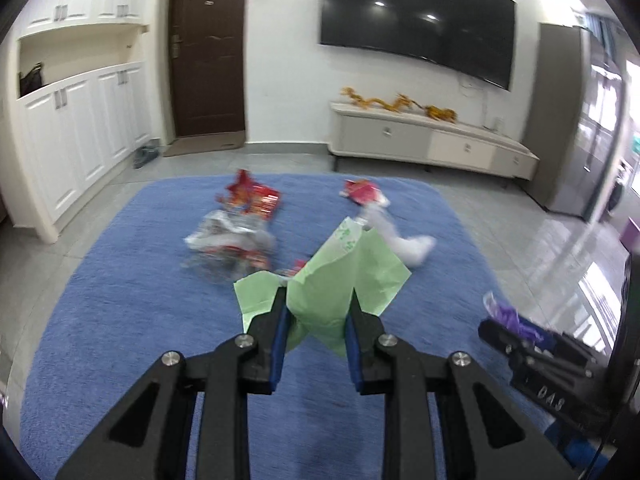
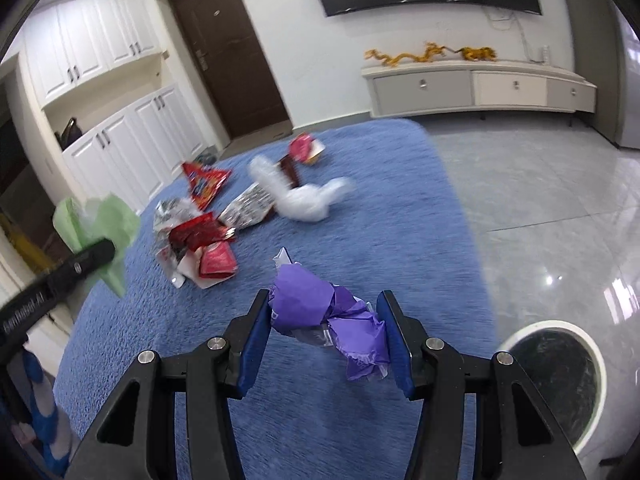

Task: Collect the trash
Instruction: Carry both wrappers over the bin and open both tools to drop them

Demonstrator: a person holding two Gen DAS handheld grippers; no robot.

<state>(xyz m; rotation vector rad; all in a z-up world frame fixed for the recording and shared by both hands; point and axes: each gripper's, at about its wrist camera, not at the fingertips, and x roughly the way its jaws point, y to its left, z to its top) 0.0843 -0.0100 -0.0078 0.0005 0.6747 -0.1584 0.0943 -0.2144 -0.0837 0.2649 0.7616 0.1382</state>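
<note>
My left gripper [image 1: 318, 300] is shut on a sheet of green paper [image 1: 340, 276], held up above the blue rug [image 1: 120, 300]. In the right wrist view the same green paper [image 2: 100, 224] shows at the far left with the left gripper's black finger across it. My right gripper [image 2: 324, 312] is shut on a crumpled purple wrapper [image 2: 320, 308], also lifted off the rug [image 2: 400, 220]. The purple wrapper [image 1: 508, 316] appears at the right edge of the left wrist view. Red and silver snack wrappers [image 2: 200, 236] and a white plastic bag [image 2: 308, 200] lie scattered on the rug.
A white bin with a dark liner [image 2: 556, 380] stands on the grey tile floor at the lower right, just off the rug. A low TV cabinet [image 1: 432, 140] lines the far wall under a wall screen. White cupboards [image 1: 80, 140] and a brown door [image 1: 208, 52] are to the left.
</note>
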